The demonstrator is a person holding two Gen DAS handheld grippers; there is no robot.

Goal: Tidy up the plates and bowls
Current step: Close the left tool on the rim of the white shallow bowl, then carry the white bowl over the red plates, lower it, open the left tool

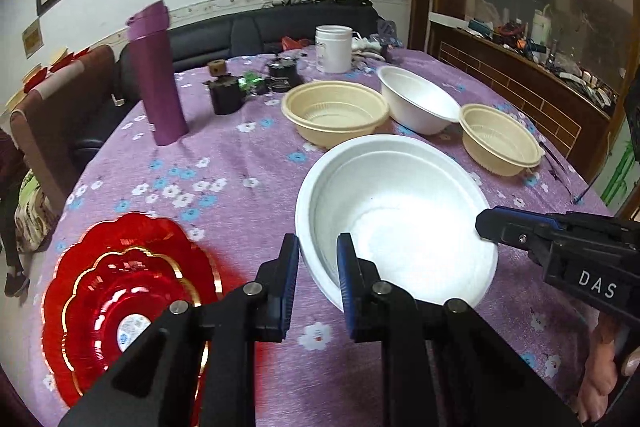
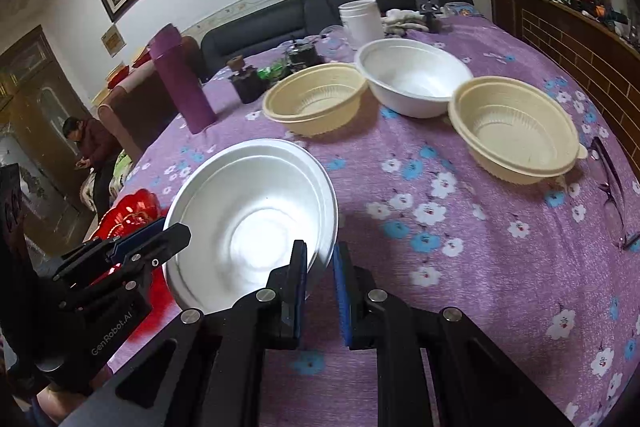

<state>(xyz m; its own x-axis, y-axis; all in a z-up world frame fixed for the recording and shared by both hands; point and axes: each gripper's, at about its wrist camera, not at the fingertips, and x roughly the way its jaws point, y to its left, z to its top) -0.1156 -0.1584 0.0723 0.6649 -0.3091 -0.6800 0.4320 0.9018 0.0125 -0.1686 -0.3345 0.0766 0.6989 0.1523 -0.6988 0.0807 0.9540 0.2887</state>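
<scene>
**Both grippers clamp one white bowl by its rim**

While the purple flowered counter (image 1: 248, 155) spreads out beneath, the left gripper (image 1: 318, 255) has its fingers closed on the near-left rim of a big white bowl (image 1: 400, 211), one finger outside the wall and one inside. The right gripper (image 2: 320, 259) pinches the same bowl's rim on the opposite side, its fingers closed on it likewise. In the right wrist view the bowl tilts, its inside ribbed in rings.

Near left, just beside the bowl, lie the red scalloped plates (image 1: 124, 291), a smaller one nested on a larger, gold-edged.

Farther on stand three more bowls in a loose row: a cream bowl (image 1: 336, 113) on the left, a second white bowl (image 1: 418, 99) touching it, and another cream bowl (image 1: 500, 139) on the right. A purple flask (image 1: 158, 75) stands upright far left, with small dark jars (image 1: 226, 95) beside it and a white tub (image 1: 334, 49) at the far edge.
</scene>
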